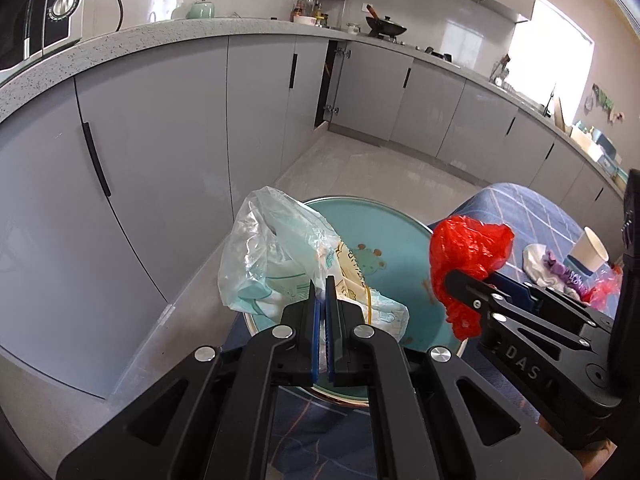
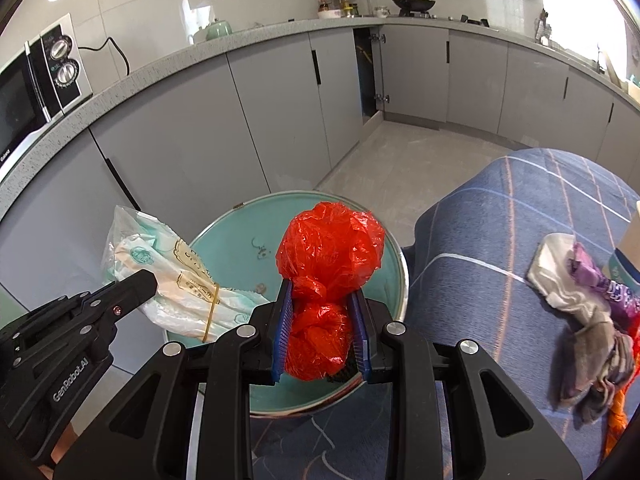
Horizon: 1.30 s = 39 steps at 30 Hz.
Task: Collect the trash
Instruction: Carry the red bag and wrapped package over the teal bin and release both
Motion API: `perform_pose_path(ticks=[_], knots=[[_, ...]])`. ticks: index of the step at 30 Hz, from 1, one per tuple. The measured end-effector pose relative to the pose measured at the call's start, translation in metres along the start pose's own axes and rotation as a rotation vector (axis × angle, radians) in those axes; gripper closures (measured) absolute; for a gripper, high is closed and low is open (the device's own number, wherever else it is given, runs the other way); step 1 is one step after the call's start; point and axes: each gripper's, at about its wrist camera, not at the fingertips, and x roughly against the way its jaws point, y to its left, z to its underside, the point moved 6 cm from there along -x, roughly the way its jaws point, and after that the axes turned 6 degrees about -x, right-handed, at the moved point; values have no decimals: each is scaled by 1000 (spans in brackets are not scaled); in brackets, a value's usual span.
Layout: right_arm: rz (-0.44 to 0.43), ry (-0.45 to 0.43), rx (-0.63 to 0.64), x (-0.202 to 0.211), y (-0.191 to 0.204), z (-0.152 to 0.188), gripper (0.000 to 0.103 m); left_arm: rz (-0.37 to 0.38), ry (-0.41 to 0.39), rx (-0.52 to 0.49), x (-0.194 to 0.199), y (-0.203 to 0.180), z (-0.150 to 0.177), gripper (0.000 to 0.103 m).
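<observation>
we find the left gripper (image 1: pixel 322 292) clamped tight on a clear plastic bag of white wrappers (image 1: pixel 276 256), its blue pads together on a thin fold, at lower centre of the left wrist view. the right gripper (image 2: pixel 322 320) is clamped on a crumpled red plastic bag (image 2: pixel 330 256), which bulges between the pads at lower centre of the right wrist view. both bundles hang over a teal round basin (image 2: pixel 394 256) standing beside a blue checked cloth (image 2: pixel 500 216).

risks, in our judgement: the clear bag is held only by a pinch of film, so it may slip or tear free; most of it overhangs the basin's left rim, so a release there could drop it on the floor. the red bag sits over the basin but is springy and may cling to a pad on release. the two grippers are near each other and could knock together. a paper cup (image 1: pixel 590 250) and a heap of rags and wrappers (image 2: pixel 584 320) lie at the right edge, not yet collected.

writing: "das" on the right gripper, "genrobot.ai" on the left gripper, "galanz" on the microwave (image 2: pixel 40 80) at upper left. print on the wrappers is too small to read.
</observation>
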Motion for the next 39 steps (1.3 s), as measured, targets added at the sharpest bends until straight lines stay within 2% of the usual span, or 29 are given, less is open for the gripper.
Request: perform_pose_path(ticks=[18,26,27,29,33,35,37,39], knots=[[5,63,32,-36,4,0,71,-29,65,-4,-23,9,14,100],[-8,49,35,-31,5,-3,62,-40,68,-10,-21,8,13,98],[-9,45,32,-29,5,-4,60,-37,69,-5,-20,9,12,96],[-15,30,28,-23,5,-6,52,-40,64,8,-16,11,12,71],[-24,2,25,-9,5,-12,45,-78,31,-8,-7,10,8,52],[-30,-11,13,-1,2,-15,41,-91,14,6,0,12,6,39],[-32,-29,1,8,0,-18,37,-108,-1,28,6,14,4,32],[-34,-49,-8,18,-3,-20,37,-117,-8,41,10,16,4,30]])
